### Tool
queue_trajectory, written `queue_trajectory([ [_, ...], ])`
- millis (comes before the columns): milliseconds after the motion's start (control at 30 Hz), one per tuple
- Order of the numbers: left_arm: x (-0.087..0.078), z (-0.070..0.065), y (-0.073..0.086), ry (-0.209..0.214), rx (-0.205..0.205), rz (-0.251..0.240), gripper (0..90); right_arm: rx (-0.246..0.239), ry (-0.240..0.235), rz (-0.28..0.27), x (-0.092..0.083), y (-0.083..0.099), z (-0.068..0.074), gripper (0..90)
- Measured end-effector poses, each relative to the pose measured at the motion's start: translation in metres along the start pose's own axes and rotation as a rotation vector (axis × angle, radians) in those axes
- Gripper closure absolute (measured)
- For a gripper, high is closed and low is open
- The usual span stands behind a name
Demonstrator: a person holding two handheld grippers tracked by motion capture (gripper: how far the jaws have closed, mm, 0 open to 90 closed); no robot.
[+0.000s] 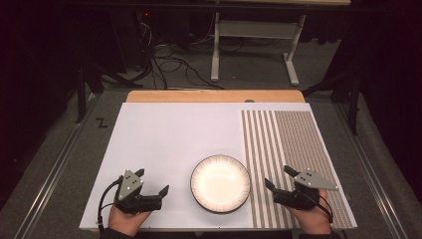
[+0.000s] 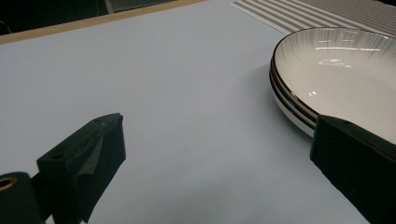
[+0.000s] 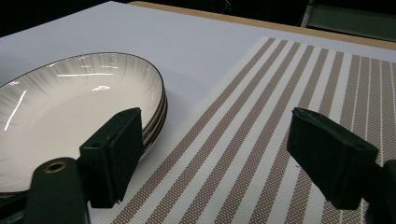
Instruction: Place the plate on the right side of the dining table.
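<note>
A short stack of white shallow plates with dark rims (image 1: 220,183) sits near the front middle of the white board (image 1: 169,134). My left gripper (image 1: 153,180) rests open on the board just left of the stack, held by a hand, with nothing between its jaws. In the left gripper view the stack (image 2: 336,79) lies ahead to the right, beyond the open left gripper (image 2: 217,126). My right gripper (image 1: 278,177) stands open right of the stack, over the striped mat (image 1: 283,149). In the right gripper view the open right gripper (image 3: 215,116) has the plates (image 3: 70,107) at its left.
The brown-and-white striped mat (image 3: 280,93) covers the board's right third. A wooden table edge (image 1: 214,95) runs along the back. Beyond it, on the dark floor, are cables (image 1: 169,62) and a white table frame (image 1: 254,45). Metal rails (image 1: 54,169) flank the table.
</note>
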State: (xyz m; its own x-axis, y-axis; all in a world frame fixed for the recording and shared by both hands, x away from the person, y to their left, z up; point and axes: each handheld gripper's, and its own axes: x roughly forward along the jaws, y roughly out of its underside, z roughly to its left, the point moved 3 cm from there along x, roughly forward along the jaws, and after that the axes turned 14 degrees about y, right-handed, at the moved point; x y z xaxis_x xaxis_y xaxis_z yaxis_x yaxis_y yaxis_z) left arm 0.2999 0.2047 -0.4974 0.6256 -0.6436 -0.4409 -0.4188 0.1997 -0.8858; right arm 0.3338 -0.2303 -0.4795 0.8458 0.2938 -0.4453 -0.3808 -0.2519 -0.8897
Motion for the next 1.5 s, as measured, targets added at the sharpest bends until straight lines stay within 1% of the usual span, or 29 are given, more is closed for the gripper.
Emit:
queue_trajectory([
  [33,0.0,0.0,0.001,-0.003,-0.002,-0.002,4.2,-0.009,-0.001,-0.003,0.001,0.0,0.0,21.4],
  [133,-0.001,0.001,0.002,-0.004,-0.001,0.003,4.2,-0.009,-0.008,-0.007,0.001,-0.001,0.002,23.8],
  [167,-0.002,0.001,0.003,-0.004,0.0,0.008,4.2,-0.008,-0.011,-0.009,0.001,-0.002,0.003,27.5],
  [267,-0.003,0.001,0.003,-0.006,-0.009,-0.001,4.2,-0.003,-0.012,-0.011,0.001,-0.004,0.005,33.5],
  [300,-0.003,0.001,0.003,-0.006,-0.009,-0.001,4.2,-0.003,-0.012,-0.011,0.001,-0.004,0.005,33.5],
  [367,-0.004,0.002,0.002,0.007,-0.022,-0.01,4.2,-0.011,-0.015,-0.006,0.001,-0.004,0.006,39.2],
  [400,-0.004,0.002,0.002,0.007,-0.022,-0.01,4.2,-0.014,-0.015,-0.006,0.001,-0.003,0.007,41.4],
  [433,-0.004,0.002,0.001,0.02,-0.037,-0.022,4.2,-0.013,-0.015,-0.006,0.001,-0.003,0.007,43.8],
  [467,-0.004,0.002,0.001,0.02,-0.037,-0.022,4.2,-0.013,-0.015,-0.006,0.001,-0.003,0.007,43.8],
  [500,-0.003,0.001,0.0,0.018,-0.031,-0.024,4.2,-0.015,-0.016,-0.004,0.0,-0.002,0.007,48.6],
  [533,-0.003,0.001,0.0,0.018,-0.031,-0.024,4.2,-0.015,-0.016,-0.004,0.0,-0.002,0.007,48.6],
  [567,-0.002,0.0,0.0,0.02,-0.019,-0.018,4.2,-0.011,-0.015,-0.007,-0.001,-0.002,0.007,53.5],
  [600,-0.002,0.0,0.0,0.02,-0.019,-0.018,4.2,-0.011,-0.015,-0.007,-0.001,-0.002,0.007,53.5],
  [633,-0.002,0.0,0.0,0.019,-0.015,-0.016,4.2,-0.01,-0.014,-0.008,-0.001,-0.002,0.007,55.8],
  [667,-0.002,0.0,0.0,0.019,-0.014,-0.014,4.2,-0.005,-0.022,-0.009,-0.001,-0.002,0.007,65.3],
  [700,-0.002,0.001,0.001,0.021,-0.02,-0.014,4.2,-0.001,-0.026,-0.006,0.0,-0.002,0.008,67.4],
  [733,-0.002,0.001,0.001,0.021,-0.02,-0.014,4.2,-0.001,-0.026,-0.006,0.0,-0.002,0.008,67.4],
  [800,-0.002,0.001,0.001,0.019,-0.021,-0.013,4.2,-0.003,-0.033,-0.004,0.001,-0.002,0.009,73.2],
  [833,-0.002,0.0,0.001,0.017,-0.017,-0.016,4.2,-0.015,-0.04,0.001,0.001,-0.003,0.012,78.5],
  [900,-0.002,0.0,0.001,0.019,-0.014,-0.016,4.2,-0.014,-0.041,0.005,0.002,-0.003,0.014,80.2],
  [933,-0.002,-0.001,0.0,0.021,-0.006,-0.015,4.2,-0.031,-0.044,0.003,0.003,-0.003,0.016,83.5],
  [1033,-0.001,-0.002,0.0,0.028,0.006,-0.011,4.2,-0.039,-0.05,0.009,0.003,-0.002,0.02,85.4],
  [1100,-0.001,-0.002,0.0,0.031,0.007,-0.012,4.2,-0.041,-0.048,0.008,0.003,-0.002,0.02,85.9],
  [1133,0.0,-0.002,0.0,0.033,0.014,-0.006,4.2,-0.05,-0.046,0.006,0.003,-0.002,0.021,88.4],
  [1200,0.001,-0.002,0.0,0.034,0.012,-0.007,4.2,-0.05,-0.046,0.007,0.003,-0.002,0.021,89.4],
  [1367,0.001,-0.003,-0.002,0.033,0.01,-0.017,4.2,-0.036,-0.042,0.018,0.004,-0.002,0.022,90.0],
  [1400,0.002,-0.003,-0.003,0.036,0.009,-0.018,4.2,-0.027,-0.045,0.021,0.005,-0.002,0.023,90.0],
  [1500,0.004,-0.004,-0.002,0.043,0.002,-0.01,4.2,-0.021,-0.055,0.021,0.005,-0.004,0.025,90.0],
])
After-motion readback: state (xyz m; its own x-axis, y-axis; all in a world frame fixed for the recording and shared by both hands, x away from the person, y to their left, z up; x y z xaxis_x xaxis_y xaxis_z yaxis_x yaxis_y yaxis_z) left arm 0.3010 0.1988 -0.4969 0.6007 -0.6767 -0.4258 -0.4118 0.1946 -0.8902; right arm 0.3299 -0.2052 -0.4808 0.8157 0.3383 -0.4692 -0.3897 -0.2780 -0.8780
